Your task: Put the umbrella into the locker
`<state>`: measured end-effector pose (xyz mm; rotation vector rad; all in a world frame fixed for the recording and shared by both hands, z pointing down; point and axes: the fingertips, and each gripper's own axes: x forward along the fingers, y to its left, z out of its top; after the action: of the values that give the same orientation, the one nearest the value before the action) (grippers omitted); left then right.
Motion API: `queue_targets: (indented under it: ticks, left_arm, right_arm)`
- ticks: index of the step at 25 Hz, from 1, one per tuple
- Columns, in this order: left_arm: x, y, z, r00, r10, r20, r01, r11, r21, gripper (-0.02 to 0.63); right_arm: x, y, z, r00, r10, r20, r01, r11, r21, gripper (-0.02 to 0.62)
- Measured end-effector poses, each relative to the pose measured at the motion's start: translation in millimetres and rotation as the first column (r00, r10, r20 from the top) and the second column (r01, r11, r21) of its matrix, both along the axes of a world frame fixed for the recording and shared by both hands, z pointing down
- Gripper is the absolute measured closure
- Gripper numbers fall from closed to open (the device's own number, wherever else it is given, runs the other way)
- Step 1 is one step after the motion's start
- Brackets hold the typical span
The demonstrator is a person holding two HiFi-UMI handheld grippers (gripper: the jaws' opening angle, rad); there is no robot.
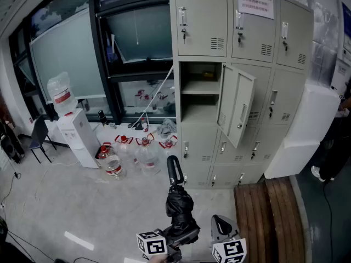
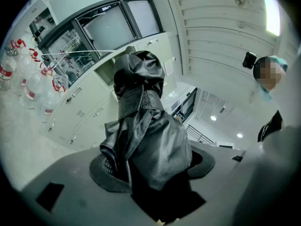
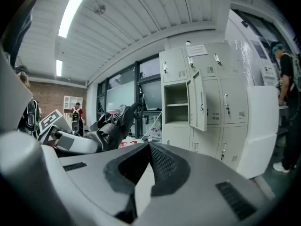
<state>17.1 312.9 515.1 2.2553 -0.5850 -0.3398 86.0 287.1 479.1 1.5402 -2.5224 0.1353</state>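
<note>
**Nearest: left gripper [image 1: 180,237] carrying the umbrella [image 1: 178,204]**

At 6 o'clock, left gripper is clamped on the folded umbrella, handle toward 12 o'clock; right gripper [image 1: 224,228] alongside, jaws together, empty; load judged light, fabric soft and slippery; grip the stiff shaft core; open locker [image 1: 202,95] well apart.

The lower end of your umbrella [image 1: 179,204] is buried in your left gripper [image 2: 153,173], and its fabric covers the jaw faces. That gripper and your right gripper [image 1: 222,226] are cut off at the head view's near edge. The print on the notice [image 1: 255,3] on the far locker [image 1: 200,21] is too small to read.
</note>
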Motion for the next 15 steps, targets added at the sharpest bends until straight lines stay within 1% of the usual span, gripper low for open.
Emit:
queue_targets:
  ticks: [3, 12, 15]
  left_arm:
    - [3, 3, -8, 1.000, -0.002, -0.012, 0.002, 1.000, 0.008, 0.316]
    - [18, 12, -19, 0.999, -0.011, -0.033, 0.012, 1.000, 0.020, 0.316]
    - [21, 12, -21, 0.999, -0.017, -0.041, 0.018, 1.000, 0.015, 0.316]
  right_arm:
    - [5, 2, -3, 1.000, 0.005, 0.001, -0.005, 1.000, 0.018, 0.595]
    - [15, 16, -1, 1.000, -0.008, 0.005, 0.008, 1.000, 0.016, 0.595]
    - [21, 18, -1, 1.000, -0.007, 0.022, 0.007, 1.000, 0.011, 0.595]
